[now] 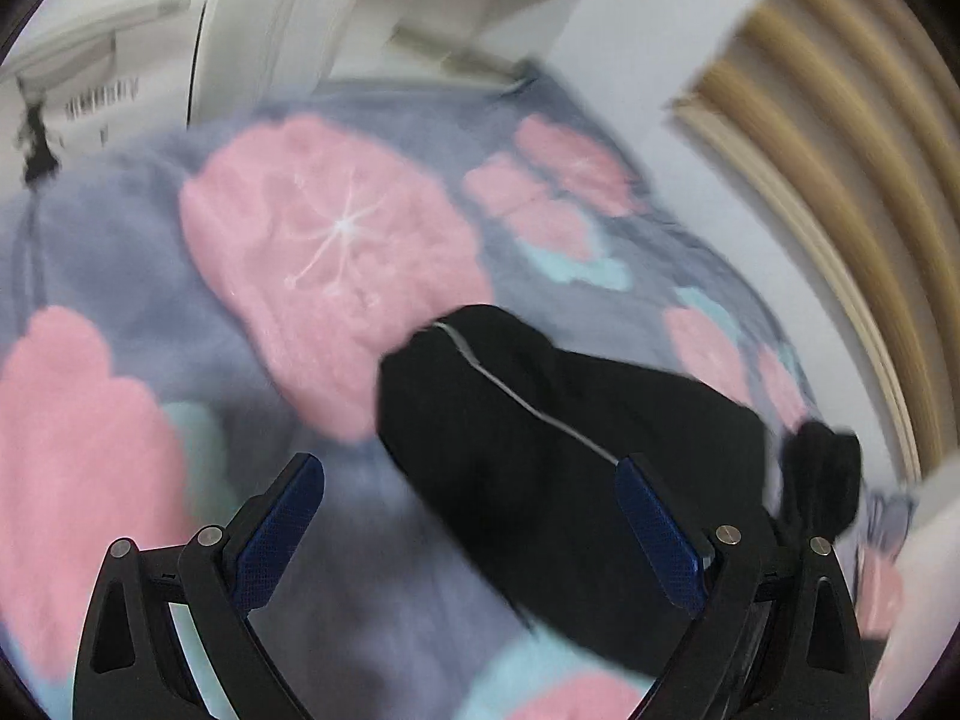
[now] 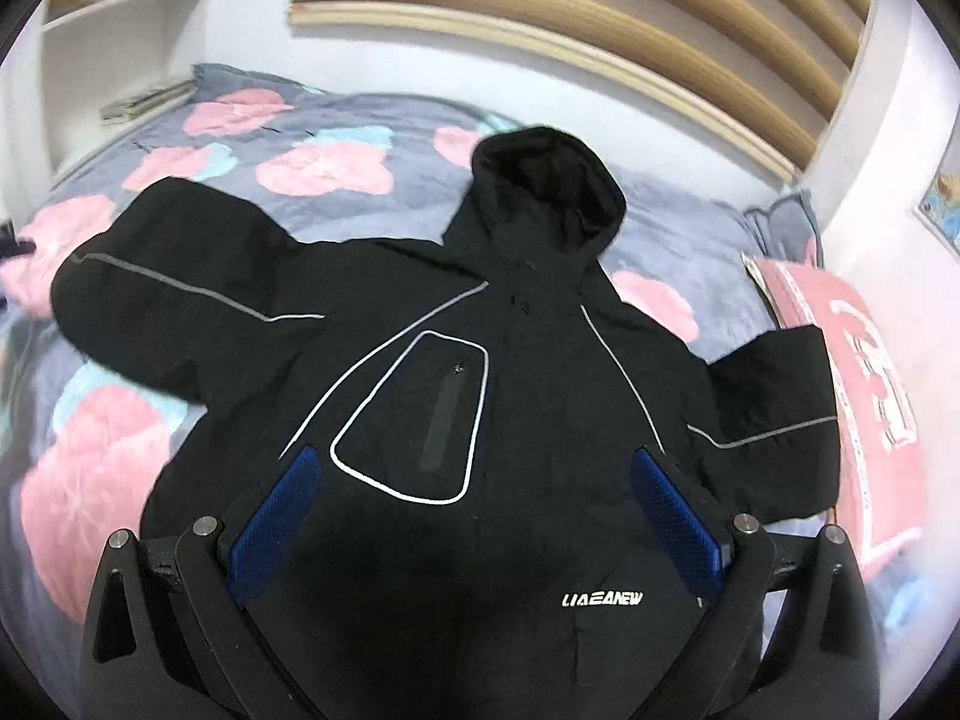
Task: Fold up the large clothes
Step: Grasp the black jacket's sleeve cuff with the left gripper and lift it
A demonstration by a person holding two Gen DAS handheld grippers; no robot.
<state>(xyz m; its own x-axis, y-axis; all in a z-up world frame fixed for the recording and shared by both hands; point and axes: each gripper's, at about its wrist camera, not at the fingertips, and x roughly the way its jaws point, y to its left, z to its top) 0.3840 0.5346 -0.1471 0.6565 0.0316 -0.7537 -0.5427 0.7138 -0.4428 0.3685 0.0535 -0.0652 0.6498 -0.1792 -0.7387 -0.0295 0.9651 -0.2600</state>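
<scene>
A black hooded jacket (image 2: 528,336) with grey piping and a white chest outline lies face up on the bed, sleeves spread out, hood toward the headboard. My right gripper (image 2: 474,456) hovers open over its chest, nothing between the blue pads. In the left wrist view, one black sleeve (image 1: 540,432) with a grey stripe stretches across the blanket. My left gripper (image 1: 468,468) is open just above that sleeve's cuff end; its right finger (image 1: 660,534) overlaps the sleeve. The view is blurred by motion.
The bed carries a grey blanket (image 2: 336,222) with pink flowers. A pink pillow (image 2: 864,372) lies at the jacket's right sleeve. A wooden slatted headboard (image 2: 540,6) runs behind. White shelves (image 2: 120,48) stand at the far left corner, holding a book (image 2: 144,102).
</scene>
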